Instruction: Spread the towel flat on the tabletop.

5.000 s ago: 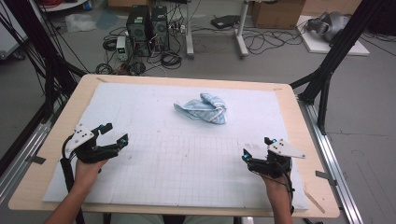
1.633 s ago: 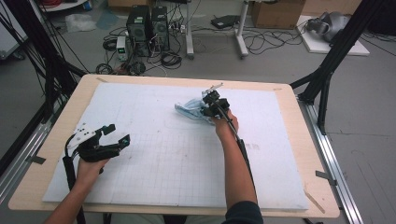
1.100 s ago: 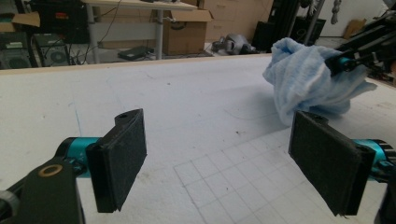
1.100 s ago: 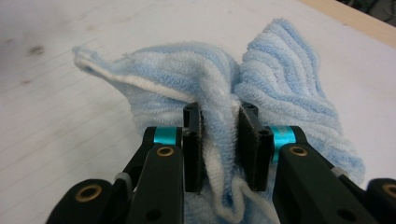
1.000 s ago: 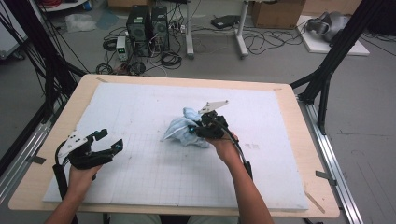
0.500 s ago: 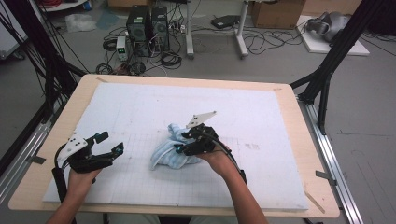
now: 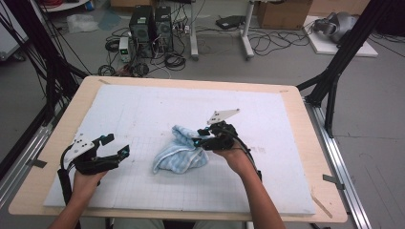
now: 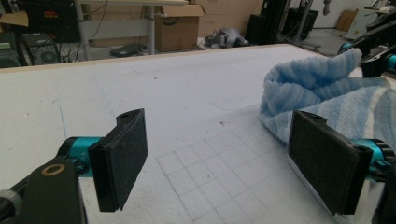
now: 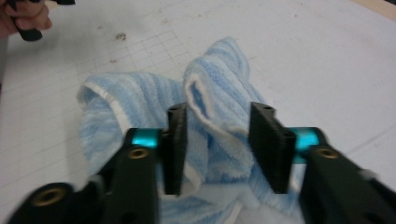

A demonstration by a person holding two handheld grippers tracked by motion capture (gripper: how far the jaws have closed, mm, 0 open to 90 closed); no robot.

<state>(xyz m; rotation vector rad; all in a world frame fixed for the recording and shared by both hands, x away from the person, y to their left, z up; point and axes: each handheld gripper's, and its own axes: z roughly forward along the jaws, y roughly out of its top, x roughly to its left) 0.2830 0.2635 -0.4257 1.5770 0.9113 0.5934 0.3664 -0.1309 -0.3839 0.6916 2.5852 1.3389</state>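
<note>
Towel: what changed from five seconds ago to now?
The right gripper reached to the far middle of the mat, took the towel and dragged it toward the person. Its jaws have just been closing with towel folds between them. The left gripper stayed open at the left, shifting little.

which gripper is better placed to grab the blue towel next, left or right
Right. The right gripper is already at the blue towel, with a raised fold between its jaws, which have just been closing. The left gripper waits open, apart from the towel, on the white mat.
</note>
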